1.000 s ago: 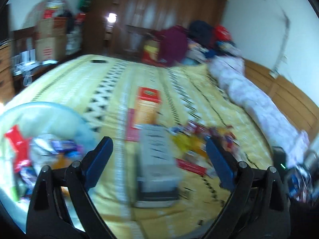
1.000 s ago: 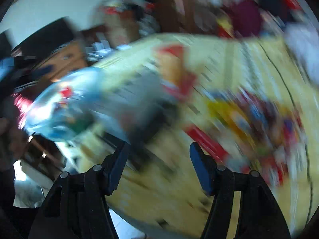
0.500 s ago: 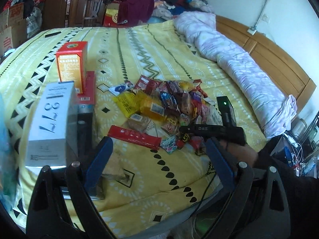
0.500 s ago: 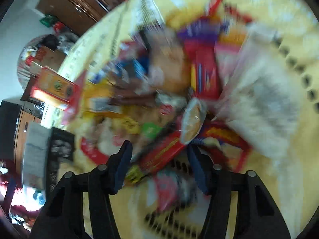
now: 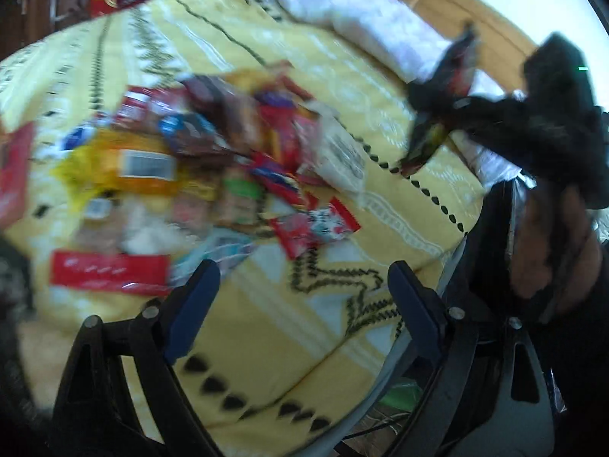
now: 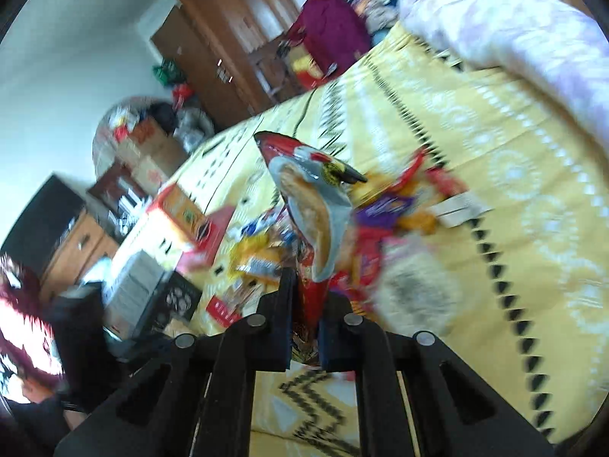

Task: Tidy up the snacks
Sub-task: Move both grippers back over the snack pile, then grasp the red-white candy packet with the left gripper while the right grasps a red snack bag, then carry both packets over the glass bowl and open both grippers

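Right tongs (image 6: 304, 297): closed on the lower end of a red and grey plastic snack packet (image 6: 310, 205), held upright and lifted clear above the bed, probably so it can be carried away from the rest.
Left tongs (image 5: 300, 297): open and empty, over the near edge of the yellow patterned bedspread (image 5: 266, 342), likely waiting for the next pick.
Snack pile (image 5: 213, 160): many colourful wrapped packets lie heaped toward the middle of the bed, not yet sorted.
Boxes (image 6: 152, 251): an orange carton and a grey one stand at the bed's left edge.
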